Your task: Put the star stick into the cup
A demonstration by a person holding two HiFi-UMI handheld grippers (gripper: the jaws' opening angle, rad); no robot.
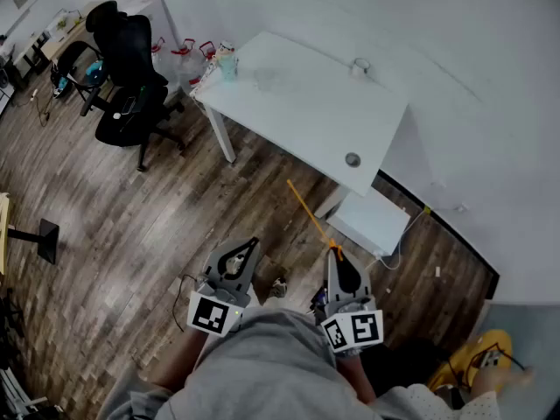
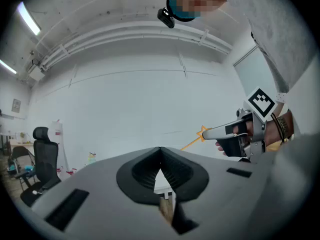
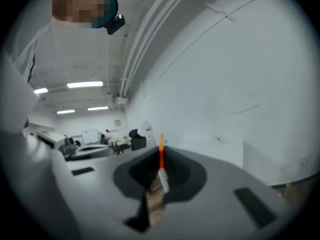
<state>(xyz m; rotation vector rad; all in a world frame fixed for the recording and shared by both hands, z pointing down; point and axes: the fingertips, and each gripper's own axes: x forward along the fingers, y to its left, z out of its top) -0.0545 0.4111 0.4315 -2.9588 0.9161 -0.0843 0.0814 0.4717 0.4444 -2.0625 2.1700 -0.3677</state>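
Observation:
An orange star stick [image 1: 308,212] juts forward and up-left from my right gripper [image 1: 337,250], which is shut on it close to the star end. The left gripper view shows the star [image 2: 202,132] right at the right gripper [image 2: 209,132] tip. In the right gripper view the stick [image 3: 161,151] stands up between the closed jaws. My left gripper [image 1: 253,243] is held level beside it, tips together, nothing in it [image 2: 160,150]. A pale blue cup [image 1: 227,63] stands on the left corner of the white table [image 1: 306,116], well ahead of both grippers.
Black office chairs [image 1: 129,73] stand at the left on the wood floor. A white box [image 1: 372,220] sits under the table's near end. Small items [image 1: 360,64] lie on the table. Cables trail on the floor [image 1: 184,287]; a yellow object [image 1: 479,357] lies at bottom right.

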